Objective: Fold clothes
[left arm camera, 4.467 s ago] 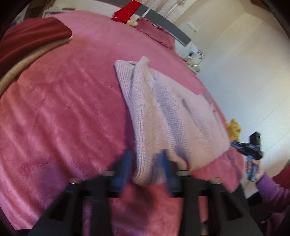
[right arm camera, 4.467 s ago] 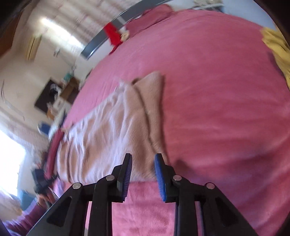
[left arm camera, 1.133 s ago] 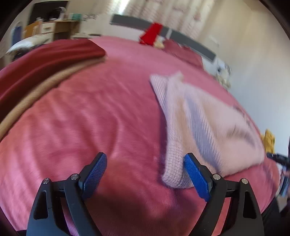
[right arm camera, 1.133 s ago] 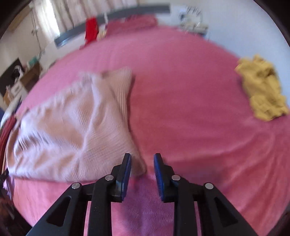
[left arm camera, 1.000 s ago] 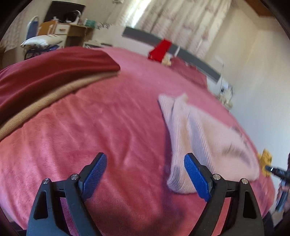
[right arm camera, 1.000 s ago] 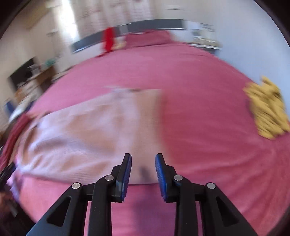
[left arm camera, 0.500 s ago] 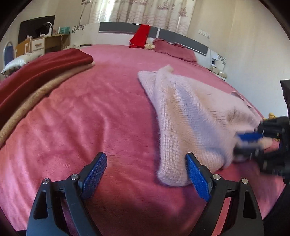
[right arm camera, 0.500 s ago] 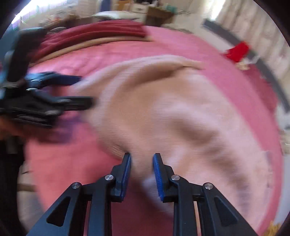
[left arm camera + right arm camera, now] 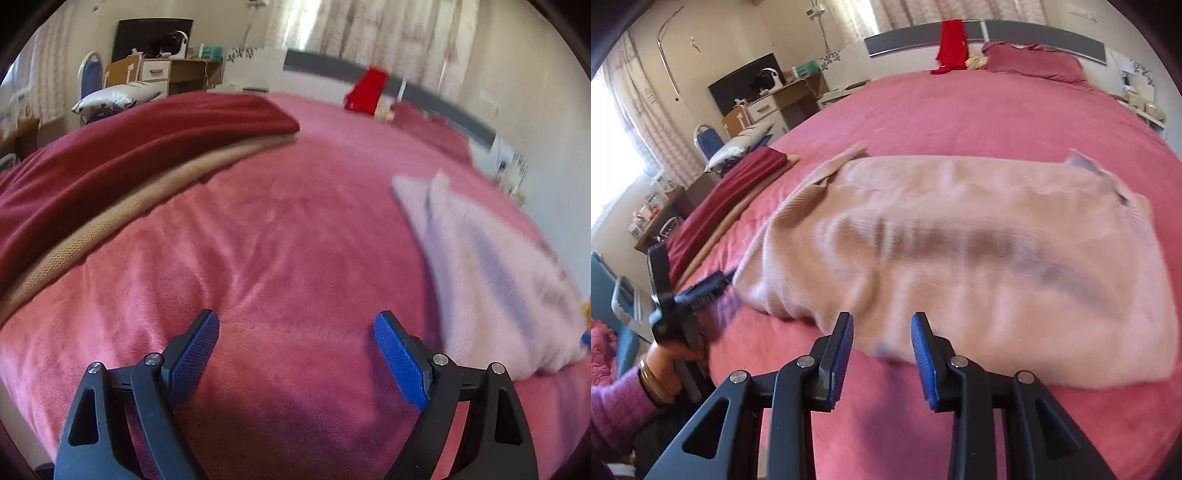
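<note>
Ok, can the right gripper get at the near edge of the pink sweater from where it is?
Probably yes. The right gripper is opening just short of the pink sweater's near edge, nothing between the jaws, only bare bedspread before it. The left gripper sits off at the sweater's far corner.

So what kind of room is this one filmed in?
A bedroom, most likely: a wide bed under a pink plush bedspread, a dark grey headboard with a pink pillow against it, and patterned window curtains.
</note>
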`<action>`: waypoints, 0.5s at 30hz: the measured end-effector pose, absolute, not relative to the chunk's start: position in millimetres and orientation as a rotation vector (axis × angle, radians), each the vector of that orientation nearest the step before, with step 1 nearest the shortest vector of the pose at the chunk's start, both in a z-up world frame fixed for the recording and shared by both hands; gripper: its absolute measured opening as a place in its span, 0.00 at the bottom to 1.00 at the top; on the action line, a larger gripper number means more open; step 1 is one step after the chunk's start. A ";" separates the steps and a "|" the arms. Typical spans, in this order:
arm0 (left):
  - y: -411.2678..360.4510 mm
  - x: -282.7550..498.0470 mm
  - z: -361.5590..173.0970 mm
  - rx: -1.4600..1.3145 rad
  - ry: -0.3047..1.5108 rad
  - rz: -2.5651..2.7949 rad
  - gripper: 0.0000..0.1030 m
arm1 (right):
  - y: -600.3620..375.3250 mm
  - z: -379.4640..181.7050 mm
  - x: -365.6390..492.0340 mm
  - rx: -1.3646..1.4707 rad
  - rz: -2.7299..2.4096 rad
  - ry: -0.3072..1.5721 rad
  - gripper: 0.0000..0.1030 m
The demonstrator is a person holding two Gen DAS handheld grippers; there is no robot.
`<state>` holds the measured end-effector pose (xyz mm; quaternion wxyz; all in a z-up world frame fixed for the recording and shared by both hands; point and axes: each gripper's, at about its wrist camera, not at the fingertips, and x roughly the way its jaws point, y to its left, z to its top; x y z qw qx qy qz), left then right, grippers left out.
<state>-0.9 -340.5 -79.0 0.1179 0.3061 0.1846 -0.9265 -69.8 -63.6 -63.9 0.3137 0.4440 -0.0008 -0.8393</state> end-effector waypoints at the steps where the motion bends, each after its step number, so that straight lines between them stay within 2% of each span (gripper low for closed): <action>1: -341.5 5.2 -73.1 0.842 0.572 -2.732 0.86 | -57.4 -64.1 -69.4 1.177 -2.216 -0.030 0.32; 3: -339.9 15.8 -61.8 0.734 0.683 -2.842 0.86 | -46.3 -65.2 -70.2 1.191 -2.218 -0.101 0.32; 6: -315.2 13.5 -54.5 0.751 0.681 -3.029 0.86 | -29.6 -66.9 -71.3 1.211 -2.217 -0.208 0.32; 8: -292.5 -2.0 -60.5 0.869 0.511 -3.065 0.86 | -32.0 -69.1 -73.7 1.223 -2.206 -0.210 0.32; 11: -255.6 -31.1 -84.2 1.116 0.073 -2.942 0.86 | -38.5 -71.4 -75.6 1.233 -2.194 -0.208 0.32; 12: -253.2 -36.3 -88.8 1.156 0.030 -2.903 0.86 | -39.8 -70.8 -75.7 1.229 -2.189 -0.213 0.32; 15: -271.8 -37.5 -89.3 1.137 0.074 -2.780 0.91 | -37.7 -65.5 -73.9 1.212 -2.203 -0.196 0.32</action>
